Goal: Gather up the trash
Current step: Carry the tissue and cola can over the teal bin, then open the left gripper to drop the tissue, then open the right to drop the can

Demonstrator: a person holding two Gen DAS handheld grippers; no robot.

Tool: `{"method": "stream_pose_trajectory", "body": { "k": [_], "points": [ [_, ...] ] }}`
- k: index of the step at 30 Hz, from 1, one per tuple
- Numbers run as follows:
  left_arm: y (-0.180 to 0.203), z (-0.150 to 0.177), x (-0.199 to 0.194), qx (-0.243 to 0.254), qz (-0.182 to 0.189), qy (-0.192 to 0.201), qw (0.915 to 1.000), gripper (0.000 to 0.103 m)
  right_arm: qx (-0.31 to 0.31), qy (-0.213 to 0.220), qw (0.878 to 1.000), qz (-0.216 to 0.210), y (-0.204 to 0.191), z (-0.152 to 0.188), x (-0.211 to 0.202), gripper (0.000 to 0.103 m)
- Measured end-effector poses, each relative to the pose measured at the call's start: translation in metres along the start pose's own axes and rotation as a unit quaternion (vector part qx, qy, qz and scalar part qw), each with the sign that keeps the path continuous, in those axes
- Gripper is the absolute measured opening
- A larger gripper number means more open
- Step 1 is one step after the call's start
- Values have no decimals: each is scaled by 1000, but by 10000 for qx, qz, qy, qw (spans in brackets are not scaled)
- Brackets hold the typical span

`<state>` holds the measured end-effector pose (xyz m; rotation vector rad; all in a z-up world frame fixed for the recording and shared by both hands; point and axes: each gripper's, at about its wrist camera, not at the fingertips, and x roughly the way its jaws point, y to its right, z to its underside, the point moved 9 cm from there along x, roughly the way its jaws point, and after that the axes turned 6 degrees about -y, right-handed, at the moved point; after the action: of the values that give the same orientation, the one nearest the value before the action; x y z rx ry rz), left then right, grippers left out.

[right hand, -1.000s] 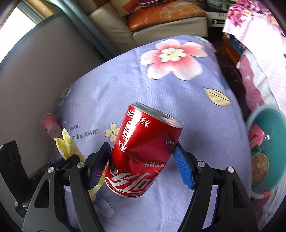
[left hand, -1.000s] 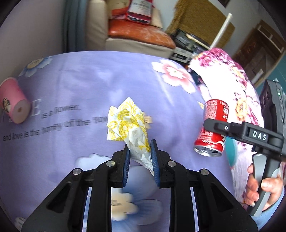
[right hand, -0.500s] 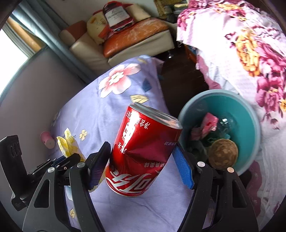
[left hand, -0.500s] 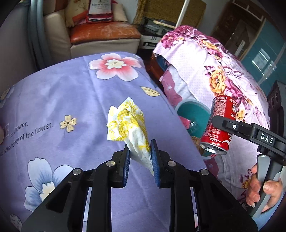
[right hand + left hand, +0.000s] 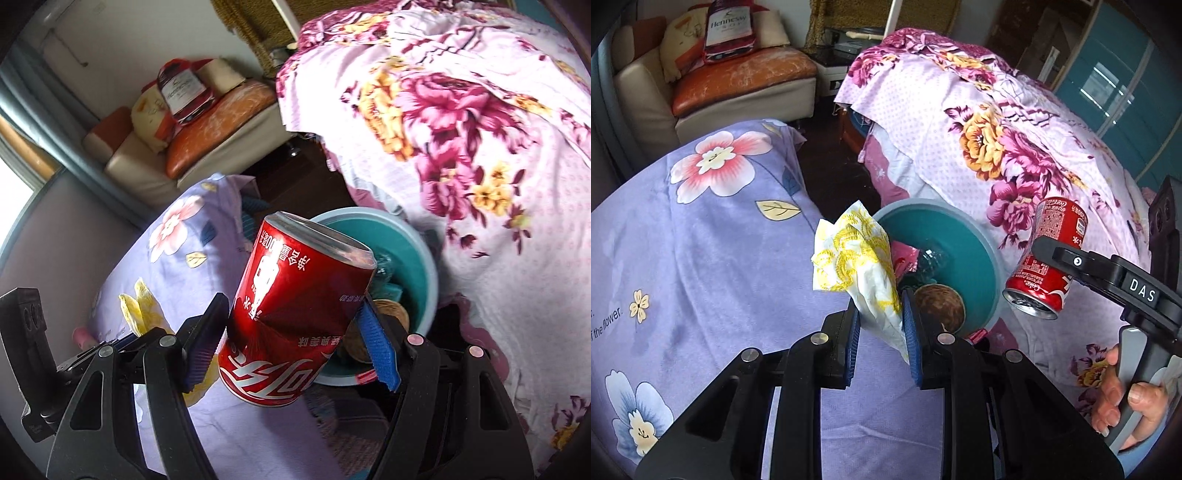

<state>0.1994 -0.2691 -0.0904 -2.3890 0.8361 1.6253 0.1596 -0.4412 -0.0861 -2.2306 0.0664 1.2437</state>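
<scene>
- Nearest in the left wrist view, the left claw (image 5: 880, 325) is clamped on a crumpled white-and-yellow napkin (image 5: 858, 258), its blue pads pressing the lower end while the rest fans upward.
- In the right wrist view the right claw (image 5: 291, 332) grips a dented red cola can (image 5: 295, 314) across its body; the can is tilted, one end toward the camera. The left view shows the same can (image 5: 1047, 258) held in the air at the right, with a hand (image 5: 1126, 391) wrapped round the grip below it.
- Under and left of the claws lies a lilac bedsheet (image 5: 701, 258) printed with pale flowers, leaves and a line of text; it looks soft and slightly creased.
- Just beyond the sheet's edge sits a teal basin (image 5: 982, 258) on the dark floor (image 5: 831, 173), already holding a brown ball (image 5: 940, 304), pink scraps and something clear. Both held items hang near its rim, the napkin at its left edge.
- Right of the basin, a pink floral cloth (image 5: 997, 147) drapes over bulky furniture.
- Farther back stands a cream sofa (image 5: 746, 99) with an orange cushion (image 5: 738, 74) and a red bag (image 5: 729, 29) on top.
- At the far right are teal cabinet doors (image 5: 1115, 74).
</scene>
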Motion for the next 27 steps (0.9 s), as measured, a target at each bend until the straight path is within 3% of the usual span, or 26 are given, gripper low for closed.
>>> {"method": "stream_pose_trajectory", "body": {
  "k": [10,24,27],
  "points": [
    [23,-10,38,210,12,-283,9994,23,142,11,9998,133,34,-9,3,67],
    [35,-18,65,344,51,-486,9982,24,184,-68,9991,386,41,-9,12,67],
    [34,-20,69,310,32,-506,9982,39,218,-83,9988,422,44,-9,13,67]
  ]
}}
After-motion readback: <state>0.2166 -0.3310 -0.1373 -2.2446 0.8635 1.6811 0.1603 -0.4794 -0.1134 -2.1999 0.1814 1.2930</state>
